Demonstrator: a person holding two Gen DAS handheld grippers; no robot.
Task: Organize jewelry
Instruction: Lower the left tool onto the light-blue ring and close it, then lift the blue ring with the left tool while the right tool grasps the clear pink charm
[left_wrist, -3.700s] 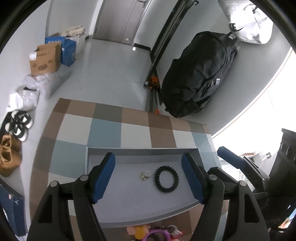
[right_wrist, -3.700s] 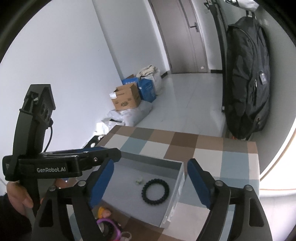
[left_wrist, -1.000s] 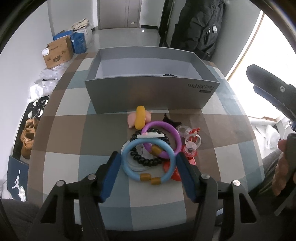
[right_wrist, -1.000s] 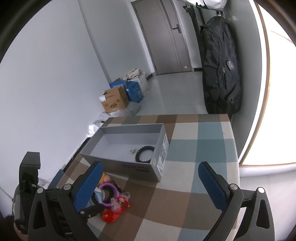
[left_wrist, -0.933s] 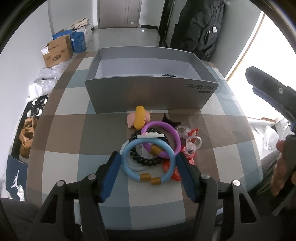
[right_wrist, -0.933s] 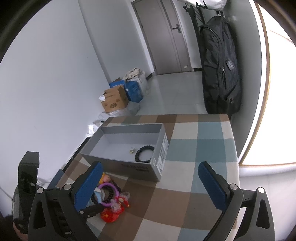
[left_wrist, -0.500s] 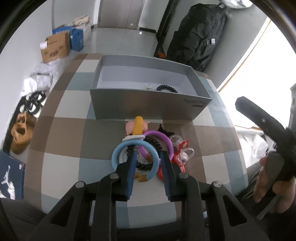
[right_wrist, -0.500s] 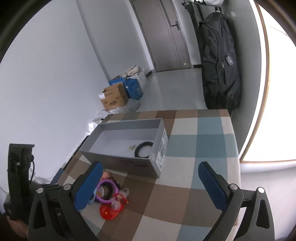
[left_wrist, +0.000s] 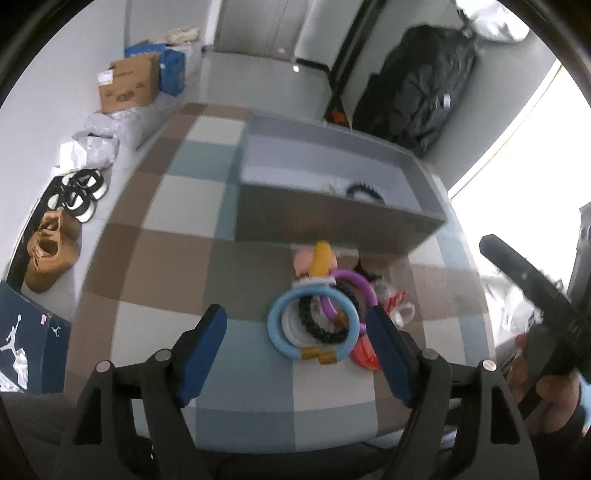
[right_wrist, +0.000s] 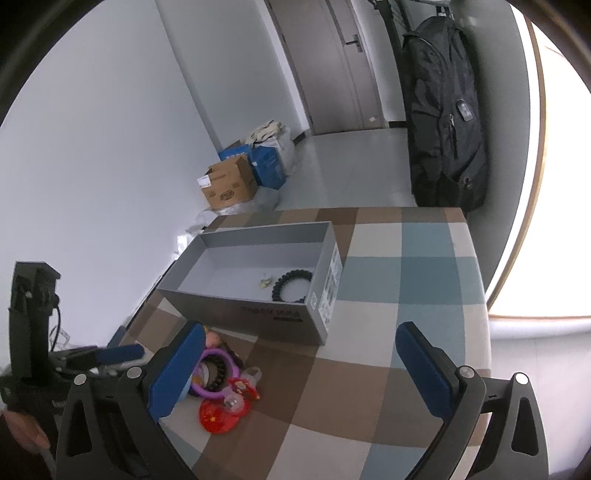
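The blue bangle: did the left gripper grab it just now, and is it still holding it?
Half a second ago the left gripper was pinched around the blue bangle. Now its jaws are opening and it has let go; the bangle lies on the pile. The grey box, black bracelet and open right gripper stayed put.

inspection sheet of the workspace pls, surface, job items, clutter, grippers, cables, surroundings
surface: checked brown, blue and white tablecloth
job's things: open grey cardboard box holding a black beaded bracelet; light blue bangle and purple bangle piled in front of it
clutter: red plastic trinkets in the pile
grippers: left gripper opening, nothing between its pads; right gripper open, empty
cables: black cable on the left gripper
surroundings: black backpack, brown cardboard carton, shoes
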